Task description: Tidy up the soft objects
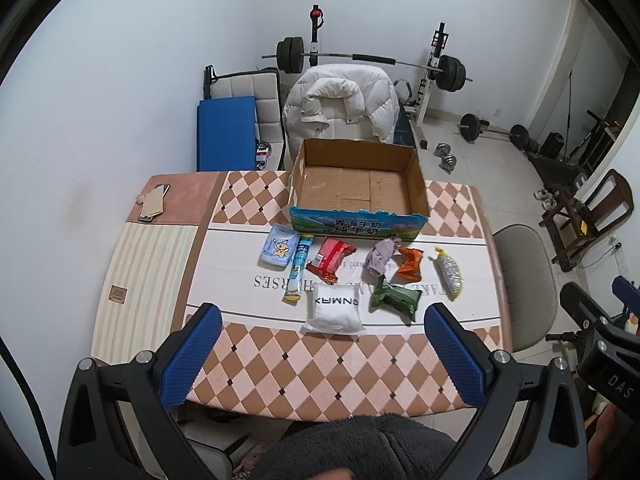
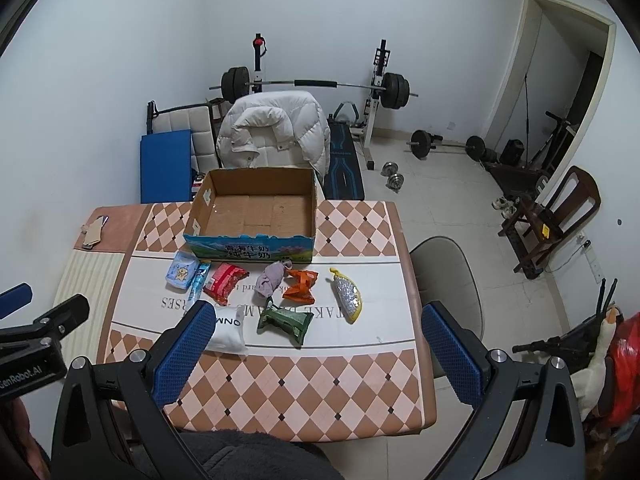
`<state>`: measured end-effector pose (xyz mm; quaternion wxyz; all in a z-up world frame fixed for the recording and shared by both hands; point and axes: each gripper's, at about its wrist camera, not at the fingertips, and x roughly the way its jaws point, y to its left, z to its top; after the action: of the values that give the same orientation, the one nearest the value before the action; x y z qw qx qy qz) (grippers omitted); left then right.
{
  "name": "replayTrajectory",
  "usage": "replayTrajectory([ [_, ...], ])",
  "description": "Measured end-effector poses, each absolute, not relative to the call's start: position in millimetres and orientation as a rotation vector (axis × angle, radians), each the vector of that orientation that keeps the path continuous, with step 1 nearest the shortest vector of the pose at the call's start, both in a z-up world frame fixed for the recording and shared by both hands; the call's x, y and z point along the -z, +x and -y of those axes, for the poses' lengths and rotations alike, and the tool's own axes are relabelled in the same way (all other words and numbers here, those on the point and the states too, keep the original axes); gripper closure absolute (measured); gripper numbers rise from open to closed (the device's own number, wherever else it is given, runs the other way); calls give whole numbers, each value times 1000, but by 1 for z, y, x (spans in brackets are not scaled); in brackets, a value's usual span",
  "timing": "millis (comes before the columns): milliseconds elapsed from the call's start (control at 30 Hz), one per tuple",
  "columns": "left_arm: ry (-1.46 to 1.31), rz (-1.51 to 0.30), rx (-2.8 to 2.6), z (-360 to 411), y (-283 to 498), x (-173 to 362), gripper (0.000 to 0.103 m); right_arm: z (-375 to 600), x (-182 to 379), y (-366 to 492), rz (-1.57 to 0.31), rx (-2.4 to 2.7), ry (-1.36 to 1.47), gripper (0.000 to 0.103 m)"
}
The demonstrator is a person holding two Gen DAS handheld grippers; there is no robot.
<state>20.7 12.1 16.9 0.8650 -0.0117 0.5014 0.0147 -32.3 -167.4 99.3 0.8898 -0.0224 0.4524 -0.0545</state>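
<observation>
An empty cardboard box [image 1: 356,184] [image 2: 256,210] stands at the table's far side. In front of it lie several soft items: a light blue tissue pack [image 1: 278,250], a blue tube packet [image 1: 298,268], a red packet [image 1: 330,258], a purple cloth [image 1: 382,258], an orange packet [image 1: 410,264], a yellow-edged silver pouch [image 1: 450,272], a green packet [image 1: 396,298] and a white pillow pack [image 1: 334,310]. My left gripper [image 1: 322,352] is open and empty above the table's near edge. My right gripper [image 2: 316,354] is open and empty, near the white pack [image 2: 228,330].
A phone and card piece [image 1: 152,204] lie at the table's far left. A chair with a white jacket [image 1: 340,104] stands behind the box, a grey chair [image 1: 524,280] at the table's right. Weights and a bench fill the floor beyond.
</observation>
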Motion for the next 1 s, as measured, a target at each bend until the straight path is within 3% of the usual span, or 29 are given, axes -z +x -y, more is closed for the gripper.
replayTrajectory([
  [100,-13,-1102,-45,-22,47,11,0,171,-73,-15,-986,84,-44,0],
  [633,42,-1753,177,12,186,341,0,175,215,140,-1424,-148,-275,0],
  [767,39,-1823,168,17,194,387,0,160,260,165,-1477,-255,-359,0],
  [1000,-14,-1841,118,14,188,414,0,123,336,189,-1610,-430,-564,2],
])
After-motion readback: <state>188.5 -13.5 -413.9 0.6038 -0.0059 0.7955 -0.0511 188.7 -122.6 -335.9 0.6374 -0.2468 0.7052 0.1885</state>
